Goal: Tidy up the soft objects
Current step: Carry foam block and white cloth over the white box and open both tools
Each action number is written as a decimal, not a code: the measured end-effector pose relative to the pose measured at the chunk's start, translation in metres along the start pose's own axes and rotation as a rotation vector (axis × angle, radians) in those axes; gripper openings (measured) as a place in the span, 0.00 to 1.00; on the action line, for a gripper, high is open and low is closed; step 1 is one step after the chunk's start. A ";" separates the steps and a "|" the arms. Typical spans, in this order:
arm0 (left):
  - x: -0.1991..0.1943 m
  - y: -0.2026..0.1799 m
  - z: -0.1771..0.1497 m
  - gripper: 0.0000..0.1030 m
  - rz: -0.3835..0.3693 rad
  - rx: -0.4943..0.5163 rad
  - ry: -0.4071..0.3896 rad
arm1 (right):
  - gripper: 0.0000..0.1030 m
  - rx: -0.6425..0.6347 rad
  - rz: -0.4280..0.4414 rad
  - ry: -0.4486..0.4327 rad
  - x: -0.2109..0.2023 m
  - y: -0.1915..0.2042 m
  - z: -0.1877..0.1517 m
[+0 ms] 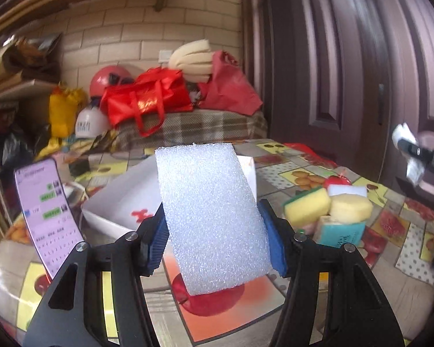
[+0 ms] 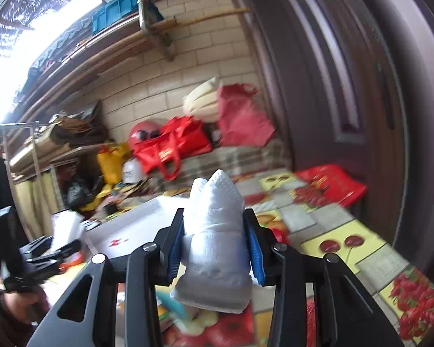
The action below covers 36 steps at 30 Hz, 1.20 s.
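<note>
My left gripper is shut on a white foam block, its blue pads pressing both sides and holding it tilted above the table. A pile of yellow, green and teal sponges lies to the right, and an open white box stands behind the block. My right gripper is shut on a folded white quilted cloth, lifted over the sponges. The white box lies ahead to its left. Each gripper shows blurred at the edge of the other's view.
The table wears a fruit-patterned oilcloth. A lit phone stands propped at the left. Red bags and a plaid-covered bench lie beyond the table. A dark door fills the right side, with a red bag on the table near it.
</note>
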<state>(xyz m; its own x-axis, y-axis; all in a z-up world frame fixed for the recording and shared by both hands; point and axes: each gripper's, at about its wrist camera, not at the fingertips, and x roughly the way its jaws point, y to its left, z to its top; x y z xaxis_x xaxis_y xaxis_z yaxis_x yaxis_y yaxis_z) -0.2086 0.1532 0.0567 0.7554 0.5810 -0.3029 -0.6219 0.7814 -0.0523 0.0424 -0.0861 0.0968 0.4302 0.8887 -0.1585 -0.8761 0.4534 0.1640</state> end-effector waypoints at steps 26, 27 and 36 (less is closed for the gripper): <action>0.044 0.036 0.016 0.57 0.157 0.017 -0.029 | 0.37 -0.127 0.296 0.212 0.090 0.162 -0.040; 0.048 0.038 0.017 0.57 0.161 0.014 -0.024 | 0.37 -0.125 0.290 0.220 0.097 0.166 -0.041; 0.095 0.053 0.028 0.57 0.180 -0.012 0.057 | 0.37 -0.061 0.172 0.248 0.152 0.168 -0.039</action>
<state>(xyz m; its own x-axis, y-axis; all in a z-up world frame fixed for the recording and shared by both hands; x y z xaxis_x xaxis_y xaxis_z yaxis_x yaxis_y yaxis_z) -0.1640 0.2563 0.0515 0.6189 0.6973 -0.3615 -0.7489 0.6626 -0.0040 -0.0476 0.1222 0.0624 0.2146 0.9047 -0.3680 -0.9462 0.2860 0.1513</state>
